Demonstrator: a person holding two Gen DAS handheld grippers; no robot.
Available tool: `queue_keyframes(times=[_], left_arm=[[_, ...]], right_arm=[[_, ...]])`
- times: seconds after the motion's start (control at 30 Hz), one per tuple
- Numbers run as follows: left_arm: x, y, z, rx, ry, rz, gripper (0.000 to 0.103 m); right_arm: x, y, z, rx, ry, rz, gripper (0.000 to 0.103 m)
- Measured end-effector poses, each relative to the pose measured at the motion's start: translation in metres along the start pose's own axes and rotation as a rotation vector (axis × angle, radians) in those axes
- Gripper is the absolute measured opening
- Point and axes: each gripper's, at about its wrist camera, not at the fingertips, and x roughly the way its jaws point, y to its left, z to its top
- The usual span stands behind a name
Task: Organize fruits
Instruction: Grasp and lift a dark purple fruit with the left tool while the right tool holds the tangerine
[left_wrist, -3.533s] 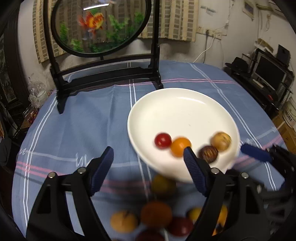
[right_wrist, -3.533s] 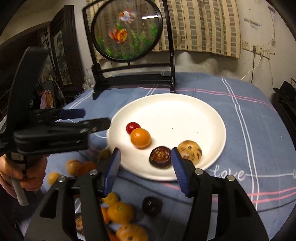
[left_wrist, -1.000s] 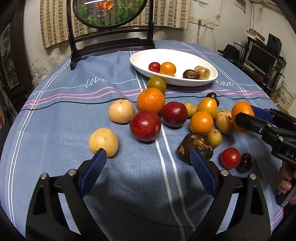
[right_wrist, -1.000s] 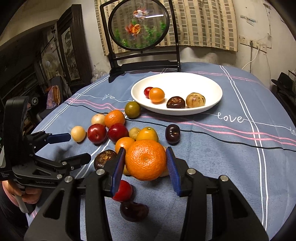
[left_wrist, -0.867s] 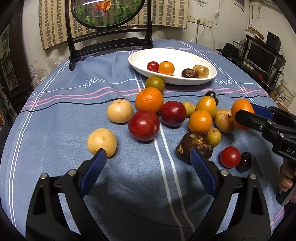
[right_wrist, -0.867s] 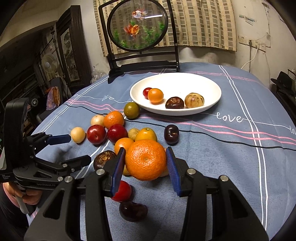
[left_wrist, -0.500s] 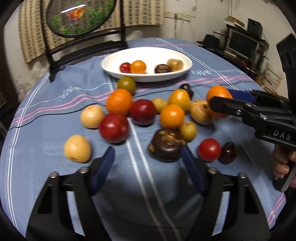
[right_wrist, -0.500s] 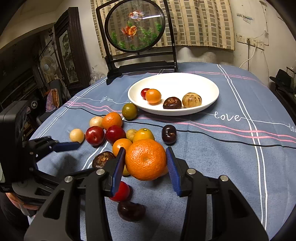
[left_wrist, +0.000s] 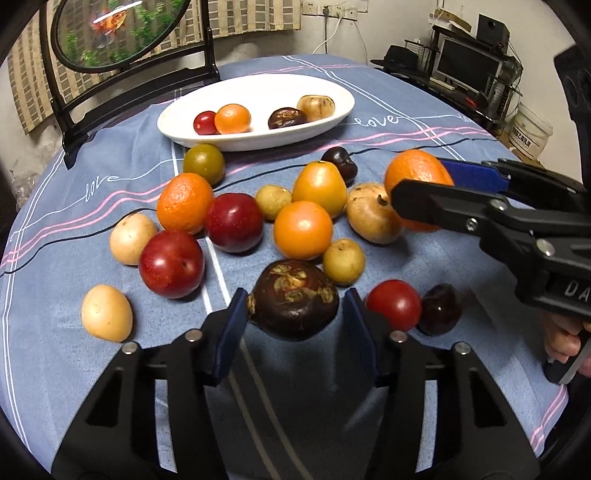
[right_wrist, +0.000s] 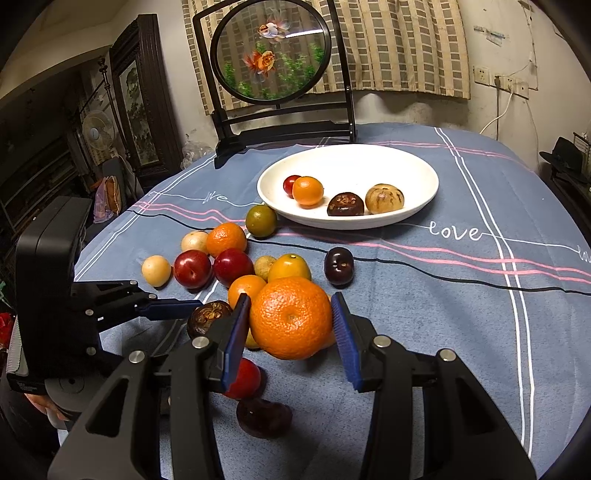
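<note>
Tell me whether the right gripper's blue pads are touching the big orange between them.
Touching. The right wrist view shows both blue pads pressed against the sides of the big orange, no gap on either side; the right gripper holds it.

Your large dimpled orange (right_wrist: 291, 322) sat pinched between two blue pads above the blue striped cloth, and your dark brown, mottled round fruit (left_wrist: 293, 303) lay on the cloth between another pair of blue pads that were closing on it. The shallow white oval plate (right_wrist: 417, 162) farther back held four pieces in a row: a small red tomato (right_wrist: 290, 183), a smooth little orange (right_wrist: 307, 190), a dark brown wrinkled fruit (right_wrist: 345, 204) and a tan streaked one (right_wrist: 384, 198). Two glossy red plums (left_wrist: 171, 263), pale yellow round fruits (left_wrist: 106, 312), a green-brown citrus (left_wrist: 203, 163) and other loose pieces lay clustered on the cloth just short of the plate.
</note>
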Motion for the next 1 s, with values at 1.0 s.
queue_keyframes(times=[1.0], left_arm=[[-0.046, 0.027, 0.010, -0.113, -0.151, -0.071, 0.049]], right_arm=[[0.000, -0.020, 0.010, 0.075, -0.007, 0.032, 0.045]])
